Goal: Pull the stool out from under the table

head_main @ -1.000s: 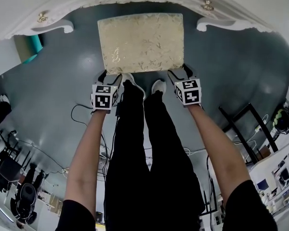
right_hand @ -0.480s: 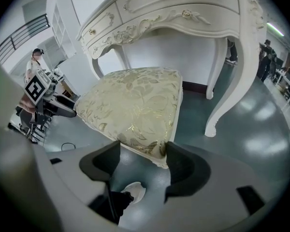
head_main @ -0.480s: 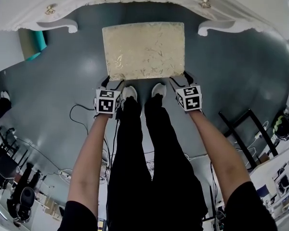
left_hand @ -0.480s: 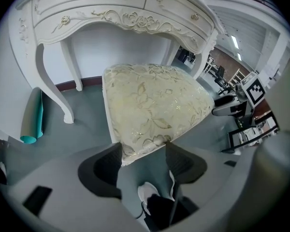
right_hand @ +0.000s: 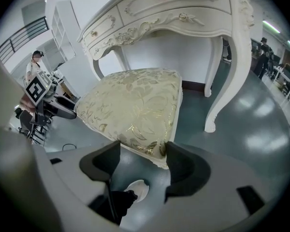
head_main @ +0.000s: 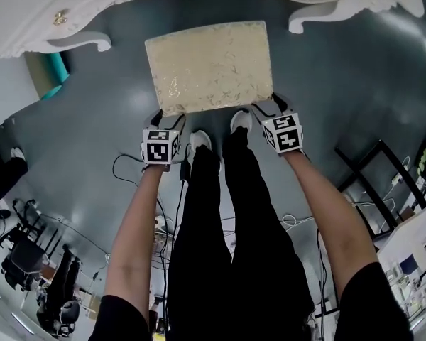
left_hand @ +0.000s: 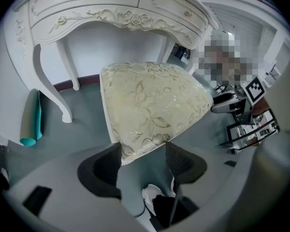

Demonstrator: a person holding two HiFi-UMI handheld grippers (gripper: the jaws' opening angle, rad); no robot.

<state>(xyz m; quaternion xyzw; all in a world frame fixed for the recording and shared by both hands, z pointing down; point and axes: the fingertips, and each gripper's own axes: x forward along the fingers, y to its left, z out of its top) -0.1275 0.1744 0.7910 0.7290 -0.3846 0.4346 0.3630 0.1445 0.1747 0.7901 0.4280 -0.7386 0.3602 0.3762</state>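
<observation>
Listener: Where is the stool, and what has hold of it?

Describer: From the head view, the cream brocade stool [head_main: 209, 66] stands on the grey floor at 12 o'clock from the person. Its seat is almost wholly clear of the white dressing table [head_main: 78, 40], whose carved apron arches just past the far edge. The left gripper [head_main: 163, 118] is on the near-left corner and the right gripper [head_main: 266, 106] on the near-right. In each gripper view the jaws stand wide yet pressed on a corner of the cushion, one pad against each side edge.

Listener: Which way does the seat run?

Describer: Its long axis runs from 9 to 3 o'clock, skewed a little, so the right corner lies slightly farther toward 12. Both hands are equally close and neither has to reach.

Listener: And the pull?

Describer: Judging by the layout, straight toward 6 o'clock, with both corners drawn evenly so the seat doesn't twist.

Listener: Is anything in the way?

Describer: The person's own white shoes [head_main: 239, 121] sit just behind the near edge, between the grippers, so a step back looks necessary. Black cables [head_main: 118, 168] trail on the floor near 7 o'clock. A teal roll [head_main: 55, 73] sits by the table leg at 10 o'clock. A black frame [head_main: 383, 165] stands at 4 o'clock. Both are well apart from the stool's path.
</observation>
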